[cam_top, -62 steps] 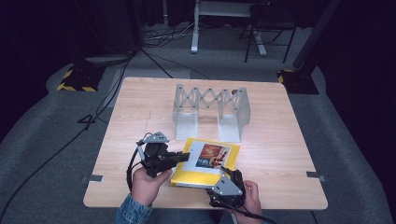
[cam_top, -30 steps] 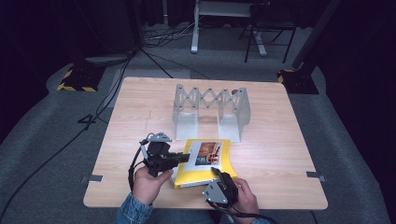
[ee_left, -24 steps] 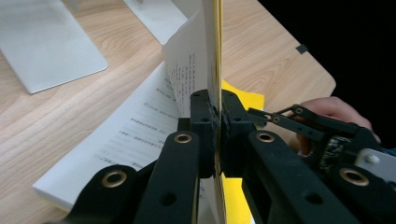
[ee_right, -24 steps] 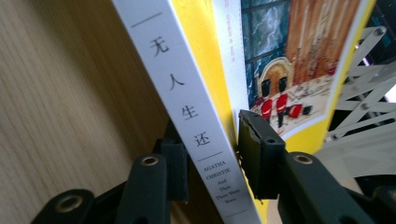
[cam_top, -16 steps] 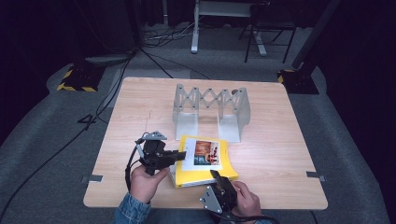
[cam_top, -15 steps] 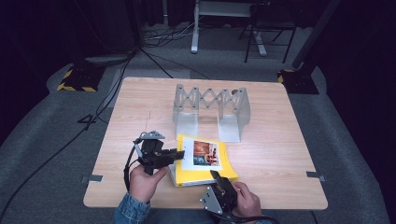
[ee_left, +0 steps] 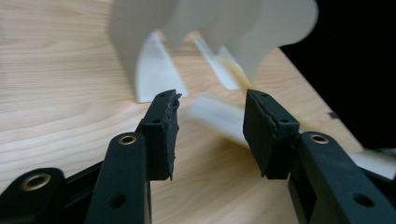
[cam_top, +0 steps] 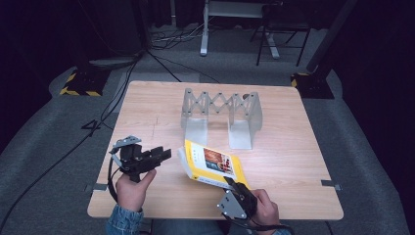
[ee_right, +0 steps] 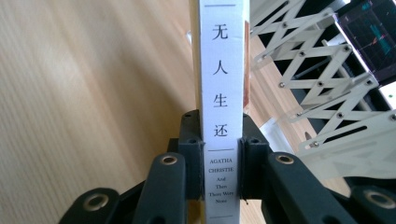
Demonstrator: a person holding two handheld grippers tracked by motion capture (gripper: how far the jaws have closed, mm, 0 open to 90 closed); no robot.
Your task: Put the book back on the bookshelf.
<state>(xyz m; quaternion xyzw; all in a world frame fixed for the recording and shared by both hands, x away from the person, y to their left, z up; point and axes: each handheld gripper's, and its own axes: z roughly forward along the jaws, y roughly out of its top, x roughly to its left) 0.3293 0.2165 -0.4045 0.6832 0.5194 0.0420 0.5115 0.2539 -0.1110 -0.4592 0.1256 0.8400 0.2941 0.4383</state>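
A yellow book point(cam_top: 213, 164) with a picture on its cover hangs tilted above the near middle of the wooden table point(cam_top: 293, 161). My right gripper point(cam_top: 235, 187) is shut on its near end. In the right gripper view the pads point(ee_right: 190, 154) press both sides of the white spine point(ee_right: 223, 70), my right gripper point(ee_right: 223, 154) holding it upright. My left gripper point(cam_top: 162, 154) sits to the book's left, apart from it. Its jaws have just been opening and my left gripper point(ee_left: 210, 100) has nothing between them. The book point(ee_left: 219, 119) shows blurred beyond them.
A grey metal expanding book rack point(cam_top: 220, 115) stands at the table's middle, behind the book; it appears close ahead as the rack point(ee_left: 140, 37) and the rack point(ee_right: 327, 93). Bare wood lies left and right of it. Dark floor with cables surrounds the table.
My left gripper has let go of the book's left edge, opened and drawn back to the left. My right gripper has closed on the book and lifted it, tilting it up.
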